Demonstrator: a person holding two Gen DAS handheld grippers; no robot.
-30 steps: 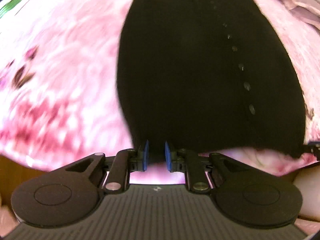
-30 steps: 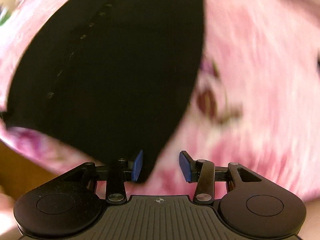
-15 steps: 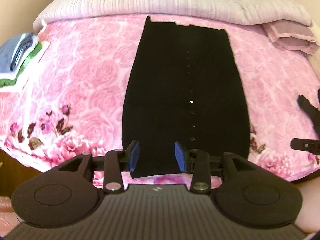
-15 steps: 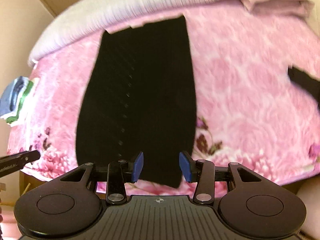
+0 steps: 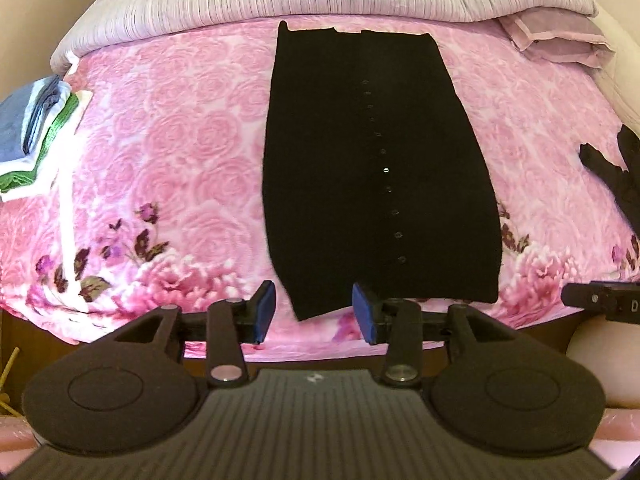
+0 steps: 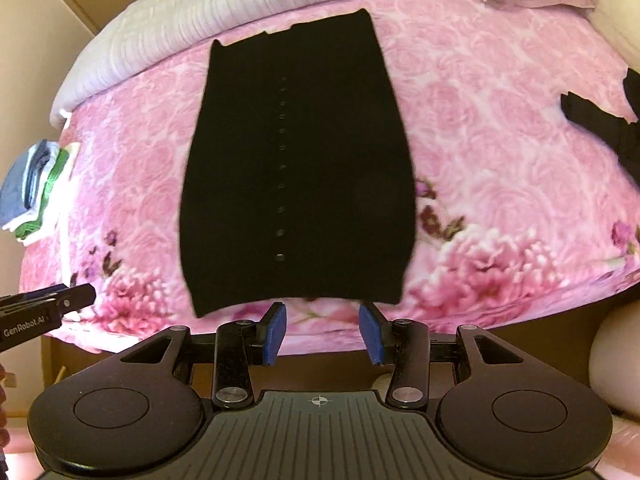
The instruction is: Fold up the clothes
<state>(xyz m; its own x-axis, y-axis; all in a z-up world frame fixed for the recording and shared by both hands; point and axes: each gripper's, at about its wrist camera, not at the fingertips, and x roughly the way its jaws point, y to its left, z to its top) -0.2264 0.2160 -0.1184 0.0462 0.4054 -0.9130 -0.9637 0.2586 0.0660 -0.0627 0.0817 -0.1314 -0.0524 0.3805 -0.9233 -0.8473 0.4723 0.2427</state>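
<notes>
Both the left gripper (image 5: 313, 310) and right gripper (image 6: 322, 331) hang released, nothing pinched; black garment (image 5: 376, 168) lies flat mid-blanket; its 7 o'clock corner juts out, so the next fold might go crooked.

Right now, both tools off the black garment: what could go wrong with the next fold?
1. The black garment has its near left corner hanging lower than the rest of the hem; folding from there may come out skewed.
2. Its near hem sits close to the bed edge, so a tug toward the camera could drag it off.
3. Left tool and right tool are both open and empty; a regrasp may pinch the pink blanket too.
</notes>
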